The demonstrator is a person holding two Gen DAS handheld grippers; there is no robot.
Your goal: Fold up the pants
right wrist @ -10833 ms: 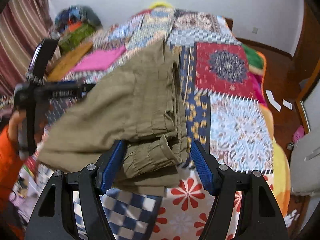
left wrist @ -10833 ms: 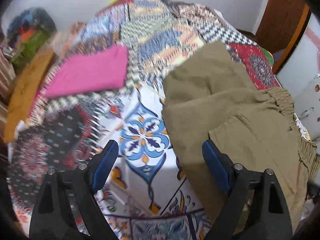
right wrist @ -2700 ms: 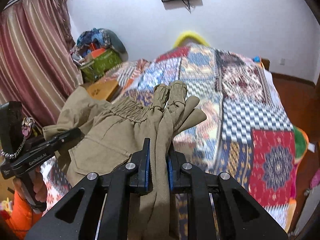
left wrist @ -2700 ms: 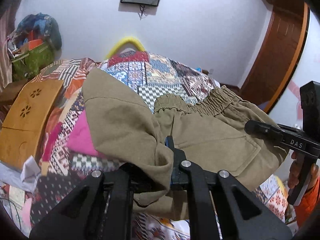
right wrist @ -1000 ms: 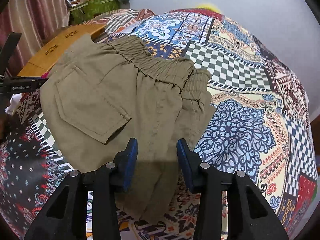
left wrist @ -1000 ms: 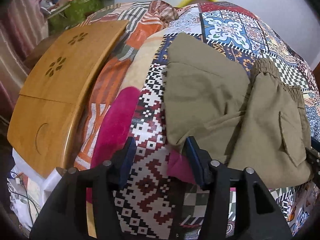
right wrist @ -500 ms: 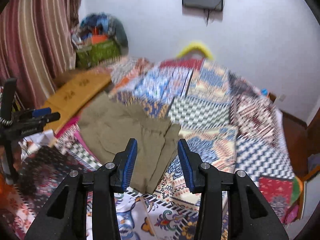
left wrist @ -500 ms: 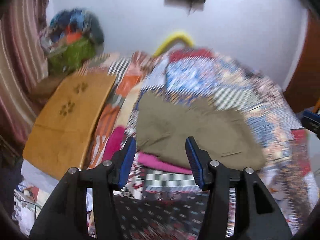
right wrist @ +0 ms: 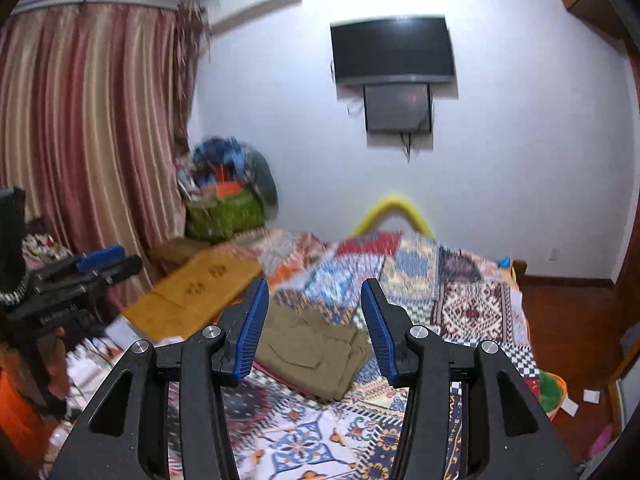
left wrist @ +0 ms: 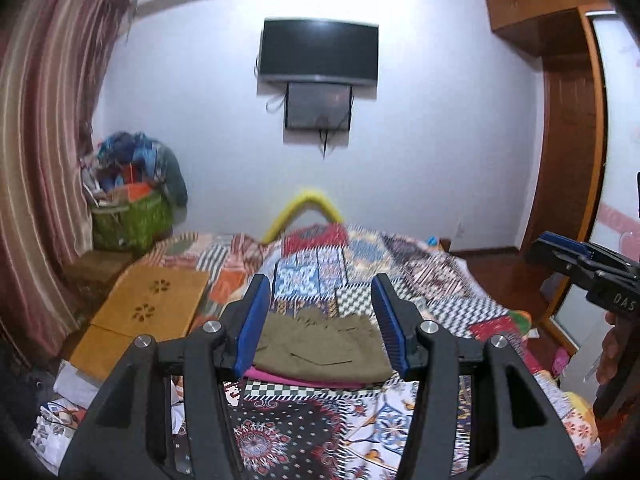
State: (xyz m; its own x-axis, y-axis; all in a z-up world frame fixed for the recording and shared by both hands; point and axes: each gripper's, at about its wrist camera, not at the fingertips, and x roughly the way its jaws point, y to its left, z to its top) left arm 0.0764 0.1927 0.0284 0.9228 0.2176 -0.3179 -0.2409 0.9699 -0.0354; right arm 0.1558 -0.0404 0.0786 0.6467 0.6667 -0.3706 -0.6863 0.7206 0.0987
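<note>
Looking through the left wrist view at the left hand-held gripper (left wrist: 320,322) hanging parted and empty above the folded pants (left wrist: 320,346) lying on pink cloth (left wrist: 288,376) on the bed (left wrist: 400,404), then through the right wrist view at the right hand-held gripper (right wrist: 314,326) spreading wider, gripping nothing.

A home bedroom: a bed (left wrist: 460,292) under a patchwork quilt, striped curtains (right wrist: 92,128), a wall-mounted television (left wrist: 319,52) and a wooden wardrobe (left wrist: 568,128).

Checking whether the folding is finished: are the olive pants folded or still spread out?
Folded: the olive pants lie as a compact stacked rectangle atop a pink garment on the bed.
</note>
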